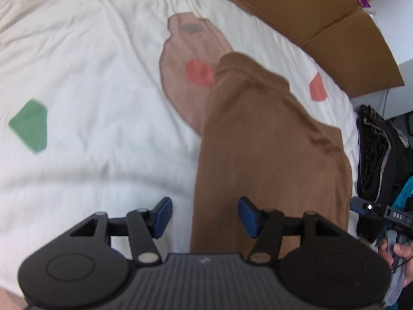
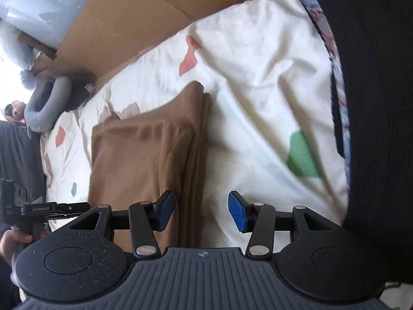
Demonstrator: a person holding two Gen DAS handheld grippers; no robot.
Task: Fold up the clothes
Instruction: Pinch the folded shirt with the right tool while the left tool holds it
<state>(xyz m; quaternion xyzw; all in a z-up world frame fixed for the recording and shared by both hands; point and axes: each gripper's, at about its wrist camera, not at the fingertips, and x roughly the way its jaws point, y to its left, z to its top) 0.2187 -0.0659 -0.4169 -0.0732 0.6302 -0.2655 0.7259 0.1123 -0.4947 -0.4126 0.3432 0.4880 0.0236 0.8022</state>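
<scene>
The left tool (image 1: 205,217) hangs over the bed with its blue pads apart and nothing clamped between them; the near left edge of the brown garment (image 1: 268,155) lies below the gap. The right tool (image 2: 202,211) is likewise spread and empty, with the garment's layered right edge (image 2: 198,155) below and between its pads.

The garment is a folded brown knit, lying lengthways on the white bedsheet (image 1: 90,82) with coloured patches, and running away from the tools toward the far side. In the right wrist view several layers show stacked along its right edge, and the top panel sits a little crooked with a puckered ridge across it.

The likely trouble starts at those edges. A pinch that catches only the top layer would peel the stack open rather than carry it. A pinch set too deep could gather the soft sheet as well, dragging it along with the cloth. If the two tools bite at unequal depths or lift unevenly, the fold would probably skew.

Farther off, the garment's far end (image 1: 232,62) narrows and bunches, so it may trail or unroll when the near end rises. A cardboard box (image 1: 322,13) stands beyond the bed's far edge.
</scene>
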